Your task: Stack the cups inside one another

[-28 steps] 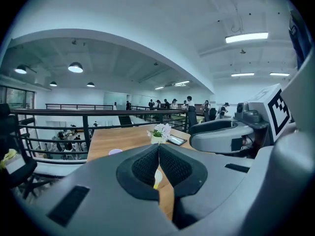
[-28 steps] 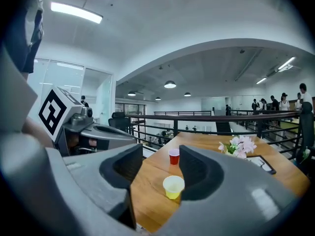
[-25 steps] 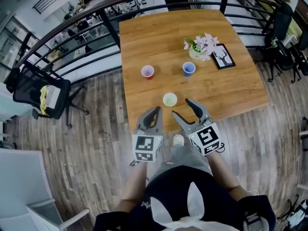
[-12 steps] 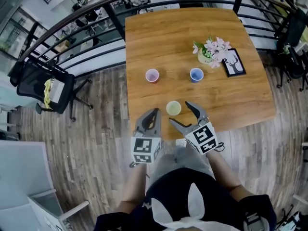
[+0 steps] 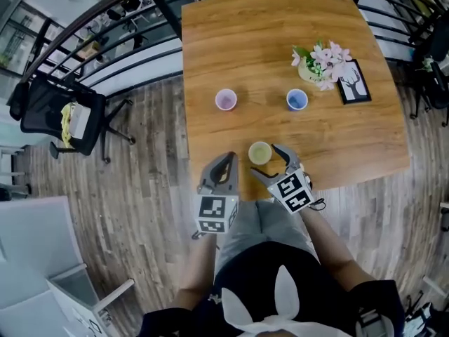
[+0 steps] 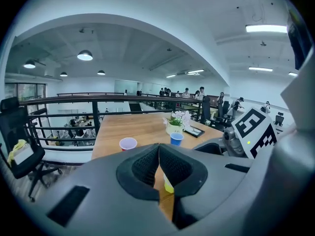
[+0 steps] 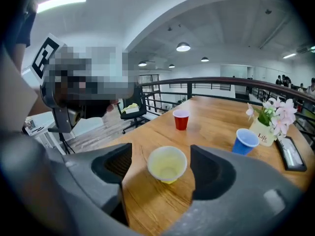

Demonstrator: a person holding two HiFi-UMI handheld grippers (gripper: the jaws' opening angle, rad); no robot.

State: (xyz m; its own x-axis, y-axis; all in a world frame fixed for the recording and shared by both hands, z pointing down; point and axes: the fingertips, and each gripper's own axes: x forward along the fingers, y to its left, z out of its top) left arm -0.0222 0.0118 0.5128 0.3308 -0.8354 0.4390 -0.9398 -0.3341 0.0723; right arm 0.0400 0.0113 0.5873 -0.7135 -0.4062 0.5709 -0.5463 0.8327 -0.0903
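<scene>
Three cups stand upright on the wooden table (image 5: 344, 142): a red one (image 5: 225, 100) at the left, a blue one (image 5: 297, 100) at the right, a yellow one (image 5: 259, 152) near the front edge. My right gripper (image 5: 271, 163) is open at that edge. In the right gripper view the yellow cup (image 7: 167, 164) stands between the spread jaws of the right gripper (image 7: 162, 167), and neither pad touches it. The red cup (image 7: 181, 119) and blue cup (image 7: 244, 141) stand farther back. My left gripper (image 5: 224, 163) hangs shut and empty just left of the yellow cup; its pads meet in the left gripper (image 6: 159, 151) view.
A pot of pink flowers (image 5: 319, 60) and a small picture frame (image 5: 353, 81) stand at the table's far right. A black railing (image 5: 151, 9) runs behind and to the left of the table. An office chair (image 5: 59, 118) stands on the wood floor at the left.
Both grippers have moved forward and down toward the table's front edge. The right jaws have spread wider and now flank the yellow cup. The left jaws stay shut.
</scene>
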